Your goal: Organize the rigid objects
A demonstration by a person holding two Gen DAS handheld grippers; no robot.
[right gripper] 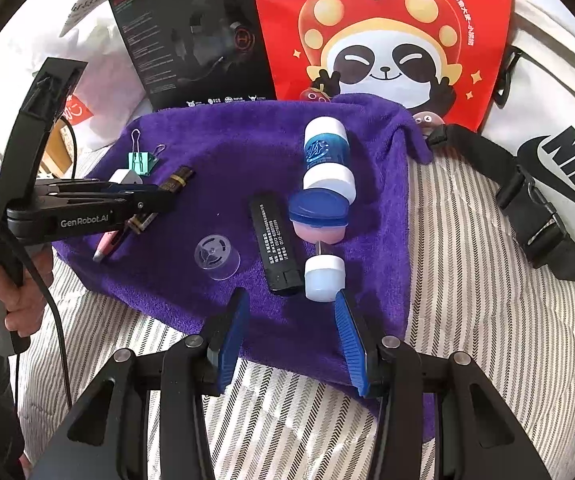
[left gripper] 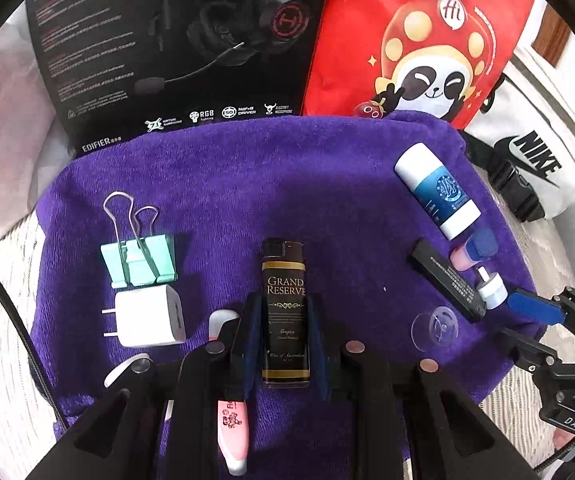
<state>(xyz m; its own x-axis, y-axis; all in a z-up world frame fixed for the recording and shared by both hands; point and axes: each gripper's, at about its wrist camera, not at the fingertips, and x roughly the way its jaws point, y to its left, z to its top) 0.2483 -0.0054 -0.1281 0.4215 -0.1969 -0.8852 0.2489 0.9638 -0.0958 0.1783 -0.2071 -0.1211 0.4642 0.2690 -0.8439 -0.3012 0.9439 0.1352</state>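
On the purple towel [left gripper: 247, 184], from the left: a mint binder clip [left gripper: 139, 260] lies just above a white plug adapter [left gripper: 147, 320]; a pink pen [left gripper: 233, 428] lies partly beneath the left gripper [left gripper: 285, 340], whose jaws are clenched on the sides of a black "Grand Reserve" lighter [left gripper: 285, 312] at the towel's centre. Further right lie a clear suction cup [right gripper: 215, 256], a second black lighter [right gripper: 273, 244], and a row of a blue-and-white bottle [right gripper: 327, 160], a blue-lidded pink container [right gripper: 319, 216] and a small white cap [right gripper: 323, 276]. The right gripper [right gripper: 291, 320] hovers released beside the cap, its jaws spread wide. Behind stand a black headset box [left gripper: 167, 52], a red panda bag [right gripper: 383, 32] and a white Nike bag [right gripper: 559, 128].
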